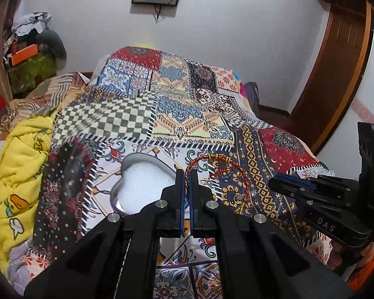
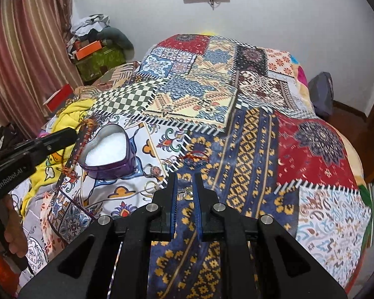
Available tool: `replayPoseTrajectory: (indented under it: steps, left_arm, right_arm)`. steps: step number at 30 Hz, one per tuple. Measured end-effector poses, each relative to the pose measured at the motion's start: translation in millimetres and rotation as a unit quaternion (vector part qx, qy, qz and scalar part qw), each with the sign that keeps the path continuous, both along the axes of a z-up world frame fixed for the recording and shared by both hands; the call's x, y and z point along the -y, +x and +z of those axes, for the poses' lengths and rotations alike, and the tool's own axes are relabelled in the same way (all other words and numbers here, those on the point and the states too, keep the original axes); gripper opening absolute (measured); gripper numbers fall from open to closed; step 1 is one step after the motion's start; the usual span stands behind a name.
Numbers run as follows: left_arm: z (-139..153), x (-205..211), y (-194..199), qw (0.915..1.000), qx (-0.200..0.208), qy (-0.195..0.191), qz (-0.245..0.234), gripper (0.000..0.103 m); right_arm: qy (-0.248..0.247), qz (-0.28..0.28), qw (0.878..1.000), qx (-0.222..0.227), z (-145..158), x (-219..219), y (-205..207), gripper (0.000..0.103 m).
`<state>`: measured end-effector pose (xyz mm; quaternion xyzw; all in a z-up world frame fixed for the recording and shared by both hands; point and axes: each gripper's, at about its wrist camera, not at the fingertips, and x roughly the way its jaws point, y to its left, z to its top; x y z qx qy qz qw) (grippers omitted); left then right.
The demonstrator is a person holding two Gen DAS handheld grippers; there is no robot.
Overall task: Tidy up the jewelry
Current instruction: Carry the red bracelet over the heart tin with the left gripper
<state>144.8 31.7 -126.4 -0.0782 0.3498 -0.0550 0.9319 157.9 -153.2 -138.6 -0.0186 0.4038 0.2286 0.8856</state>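
Observation:
My left gripper is shut on a red-and-gold braided bracelet, whose loop stands out to the right of the fingertips with a gold tassel hanging below. Just left of it lies an open heart-shaped tin with white padding. In the right wrist view the left gripper holds the bracelet at the tin's left rim. My right gripper stands nearly closed, and a small silver piece shows between its fingers. It hangs above the blue-and-gold patch, and its tip lies right of the bracelet.
A patchwork bedspread covers the bed. A thin red thread bracelet lies on it beyond my right gripper. A yellow blanket is bunched at the left edge. A striped curtain and piled boxes stand at the far left.

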Motion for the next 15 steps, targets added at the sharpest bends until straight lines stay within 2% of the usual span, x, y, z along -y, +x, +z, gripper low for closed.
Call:
replayPoseTrajectory:
  steps: [7,15]
  left_arm:
    - [1.6,-5.5,-9.1,1.0000,0.004,0.006,0.004,0.001]
    - [-11.7,-14.7,-4.7,0.9998,-0.013,-0.006,0.017,0.001]
  right_arm:
    - [-0.018,-0.021,1.000,-0.013,-10.2,19.2,-5.0,0.011]
    - [-0.005,-0.019,1.000,-0.015,-6.3,28.2,-8.9,0.011]
